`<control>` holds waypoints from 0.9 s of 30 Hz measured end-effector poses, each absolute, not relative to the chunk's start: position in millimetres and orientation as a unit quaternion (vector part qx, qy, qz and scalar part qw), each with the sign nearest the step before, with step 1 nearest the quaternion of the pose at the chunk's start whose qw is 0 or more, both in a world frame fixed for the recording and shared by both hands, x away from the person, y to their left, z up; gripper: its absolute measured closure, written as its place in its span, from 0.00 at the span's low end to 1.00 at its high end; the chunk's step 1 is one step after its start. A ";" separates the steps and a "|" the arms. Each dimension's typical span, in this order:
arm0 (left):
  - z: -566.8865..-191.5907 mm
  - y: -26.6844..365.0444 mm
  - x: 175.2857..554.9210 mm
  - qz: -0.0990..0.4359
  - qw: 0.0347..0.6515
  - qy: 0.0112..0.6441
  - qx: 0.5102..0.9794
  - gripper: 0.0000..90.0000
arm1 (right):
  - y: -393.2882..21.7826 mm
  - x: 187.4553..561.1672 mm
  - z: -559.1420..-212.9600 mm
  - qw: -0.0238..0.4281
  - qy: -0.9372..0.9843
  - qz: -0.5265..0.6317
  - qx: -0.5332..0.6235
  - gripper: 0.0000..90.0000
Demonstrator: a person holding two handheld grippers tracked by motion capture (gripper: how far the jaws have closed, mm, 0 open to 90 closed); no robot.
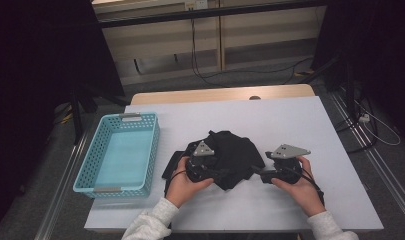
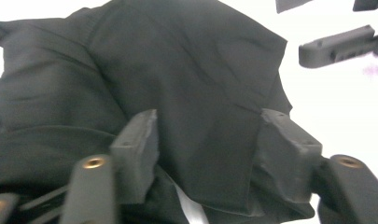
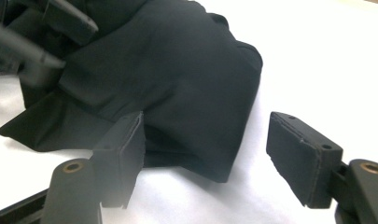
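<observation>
With the black cloth [image 1: 229,156] heaped mid-tabletop [image 1: 290,125] and both the left tongs [image 2: 207,149] and right tongs [image 3: 205,158] gaping around its edges without pinching, I'd judge each should bite a corner low and firmly, while the blue basket [image 1: 151,150] left of it sits empty.

Both tools [image 1: 225,172] low, jaws apart

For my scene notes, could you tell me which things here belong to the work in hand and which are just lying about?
In the job: black garment, left gripper, right gripper, probably the blue basket.

Just lying about: cables on the floor, dark stand legs.
</observation>
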State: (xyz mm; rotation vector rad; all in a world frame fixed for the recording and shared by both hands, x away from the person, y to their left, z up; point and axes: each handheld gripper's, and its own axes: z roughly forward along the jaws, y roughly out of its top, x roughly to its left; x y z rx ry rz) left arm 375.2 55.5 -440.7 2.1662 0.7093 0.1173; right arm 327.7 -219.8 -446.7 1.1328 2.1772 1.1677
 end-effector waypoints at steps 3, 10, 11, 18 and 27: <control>-446.9 52.1 374.1 0.047 0.403 0.280 0.870 0.36 | -221.2 328.0 -446.2 0.214 0.779 0.424 0.410 0.30; -450.7 52.4 372.9 0.049 0.387 0.288 0.875 0.73 | -221.5 328.0 -446.0 0.216 0.778 0.422 0.412 0.30; -450.3 53.9 373.2 0.048 0.391 0.298 0.870 0.79 | -221.4 328.2 -446.3 0.216 0.779 0.421 0.411 0.30; -435.4 61.2 375.3 0.044 0.434 0.326 0.839 0.92 | -220.8 328.4 -447.0 0.212 0.781 0.420 0.411 0.28; -414.2 84.1 383.5 0.052 0.478 0.352 0.803 0.93 | -210.1 328.5 -450.4 0.205 0.796 0.407 0.399 0.27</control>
